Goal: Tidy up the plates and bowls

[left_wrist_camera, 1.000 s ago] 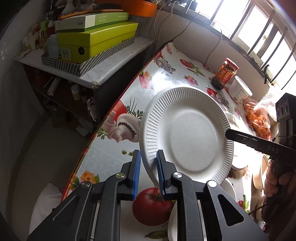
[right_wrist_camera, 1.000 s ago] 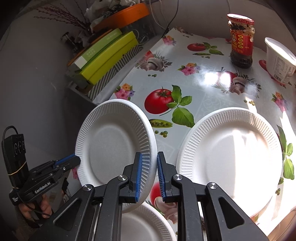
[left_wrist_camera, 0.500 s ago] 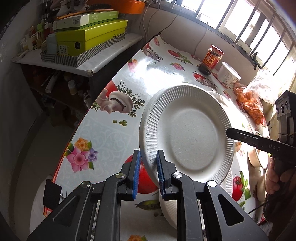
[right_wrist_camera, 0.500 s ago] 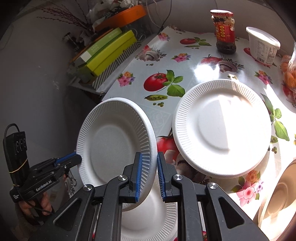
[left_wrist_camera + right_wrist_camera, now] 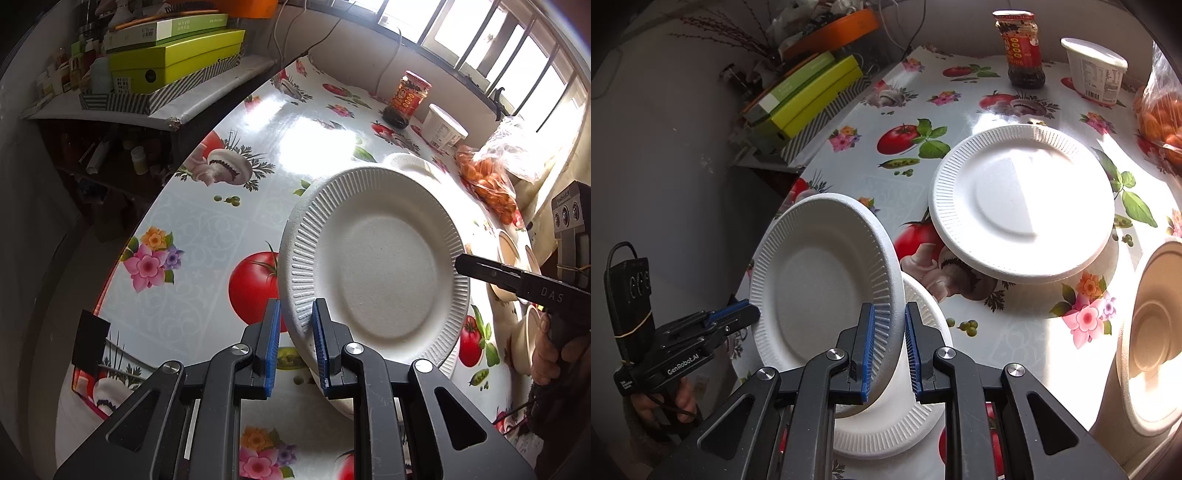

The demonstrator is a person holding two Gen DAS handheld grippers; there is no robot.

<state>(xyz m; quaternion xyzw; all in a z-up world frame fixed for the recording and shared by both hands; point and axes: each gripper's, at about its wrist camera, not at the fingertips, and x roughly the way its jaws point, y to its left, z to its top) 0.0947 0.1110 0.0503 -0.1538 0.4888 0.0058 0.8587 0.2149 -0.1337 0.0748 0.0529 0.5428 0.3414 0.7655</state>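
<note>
Now, in short:
Left gripper (image 5: 295, 336): narrow, blue pads clamped on the near rim of the held plate (image 5: 373, 254); seen from the right wrist view at lower left (image 5: 751, 314), nipping the same plate's far-left rim.
Right gripper (image 5: 889, 343): narrow, pads pinching the plate's near-right rim; seen from the left wrist view at right (image 5: 461, 264), tip on the opposite rim, a hand (image 5: 550, 354) on its grip.
Held plate: white, ribbed, off the table (image 5: 207, 229), tilted, gripped at two opposite edges.
Second plate (image 5: 916, 417): flat on the table, right under the held one, partly covered by it.
Third plate (image 5: 1023, 199): farther back, apart from the held one; looks propped on something beneath, cannot tell what.
Bowls (image 5: 1148, 332): beige, at the table's right edge.
Jar (image 5: 1021, 48): red label, upright at the back.
Tub (image 5: 1095, 70): white, just beside the jar.
Bag (image 5: 487, 184): orange contents, near the window.
Boxes (image 5: 173, 55): green, stacked on a side shelf.
</note>
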